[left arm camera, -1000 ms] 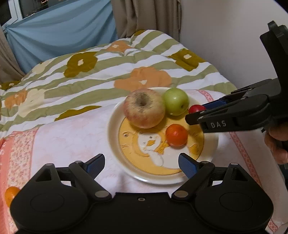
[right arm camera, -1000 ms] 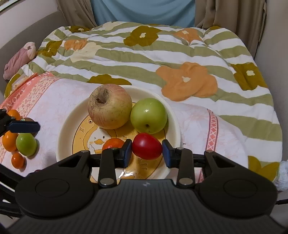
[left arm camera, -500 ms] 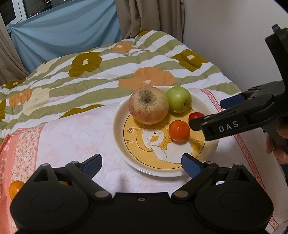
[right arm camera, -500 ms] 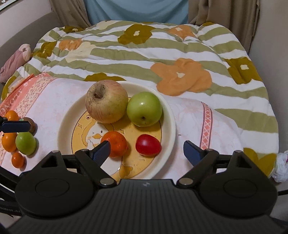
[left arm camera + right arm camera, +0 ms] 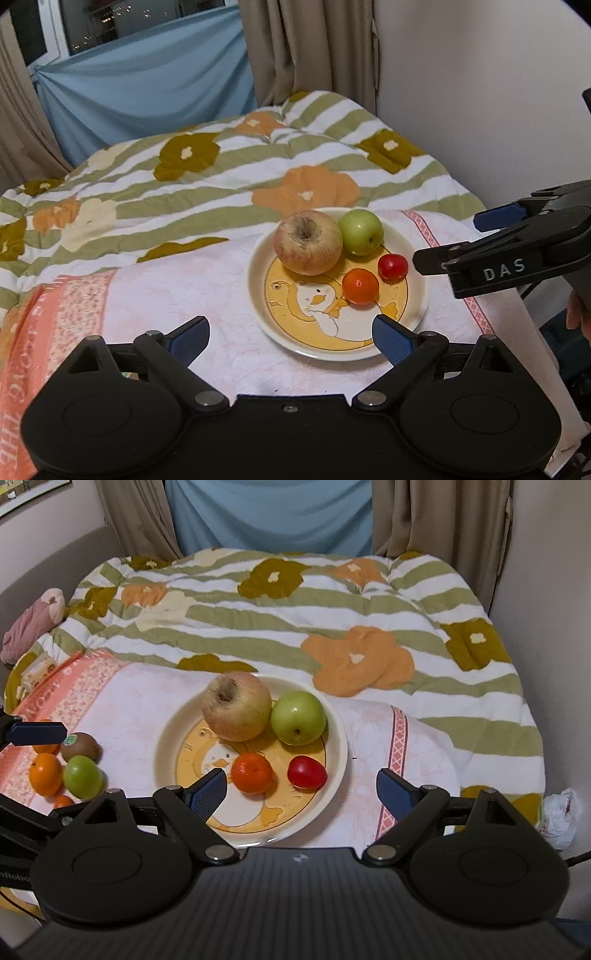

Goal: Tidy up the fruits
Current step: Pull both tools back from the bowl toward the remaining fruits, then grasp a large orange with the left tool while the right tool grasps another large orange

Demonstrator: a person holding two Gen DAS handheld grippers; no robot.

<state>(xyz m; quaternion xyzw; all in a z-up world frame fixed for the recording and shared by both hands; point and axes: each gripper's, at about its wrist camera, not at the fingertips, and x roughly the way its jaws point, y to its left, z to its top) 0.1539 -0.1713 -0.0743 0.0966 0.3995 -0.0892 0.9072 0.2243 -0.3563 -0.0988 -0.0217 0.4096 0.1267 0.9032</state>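
Note:
A cream plate (image 5: 166, 746) with a duck picture holds a large reddish apple (image 5: 236, 710), a green apple (image 5: 298, 718), a small orange fruit (image 5: 252, 773) and a red fruit (image 5: 306, 772). My right gripper (image 5: 301, 794) hovers open over the plate's near edge, with nothing between its pads. In the left wrist view the same plate (image 5: 255, 280) lies ahead and to the right of my left gripper (image 5: 290, 338), which is open and empty. The right gripper's fingers (image 5: 495, 218) reach in from the right, beside the red fruit (image 5: 392, 266).
Left of the plate, on the pink towel (image 5: 122, 701), lie a kiwi (image 5: 81, 746), a green fruit (image 5: 83, 777) and two orange fruits (image 5: 46, 773). A striped flowered quilt (image 5: 295, 602) covers the bed behind. A wall (image 5: 480, 92) stands close on the right.
My right gripper opened and let go of the red fruit, which now rests on the plate. Both grippers drew back and rose, so the plate looks farther away.

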